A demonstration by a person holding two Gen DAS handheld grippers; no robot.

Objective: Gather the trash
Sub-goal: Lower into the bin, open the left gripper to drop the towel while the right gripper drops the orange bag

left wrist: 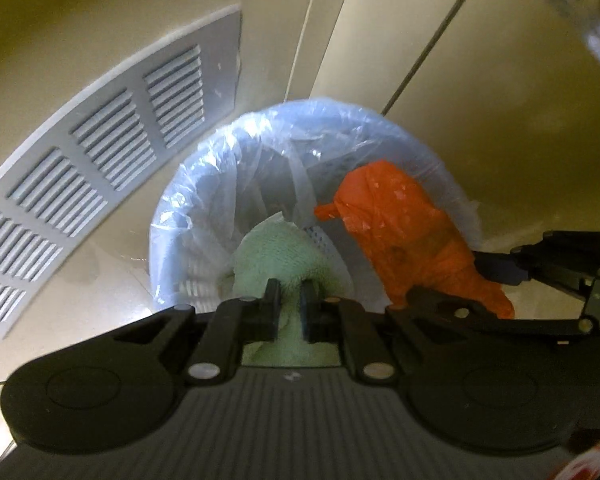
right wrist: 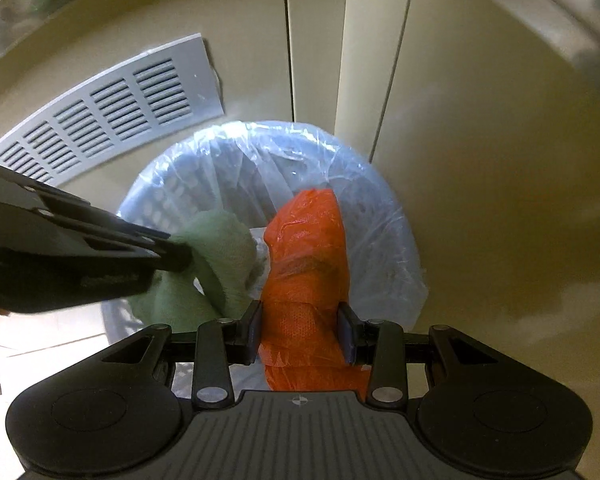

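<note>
A round perforated bin point(left wrist: 172, 240) point(right wrist: 396, 248) lined with a clear plastic bag stands on the floor against a cream wall. My left gripper point(left wrist: 290, 300) is shut on a pale green cloth point(left wrist: 276, 256), which hangs over the bin's near left rim. In the right wrist view the same cloth point(right wrist: 220, 248) shows with the left gripper point(right wrist: 176, 256) coming in from the left. My right gripper point(right wrist: 302, 332) is shut on an orange crumpled wrapper point(right wrist: 308, 248) above the bin's mouth. In the left wrist view the wrapper point(left wrist: 396, 224) hangs right of the cloth, with the right gripper point(left wrist: 496, 272) at the right edge.
A grey slatted vent grille point(left wrist: 80, 184) point(right wrist: 112, 120) is set low in the wall left of the bin. Cream cabinet panels with vertical seams point(right wrist: 392, 80) stand behind it. Pale floor tiles point(right wrist: 52, 336) show at lower left.
</note>
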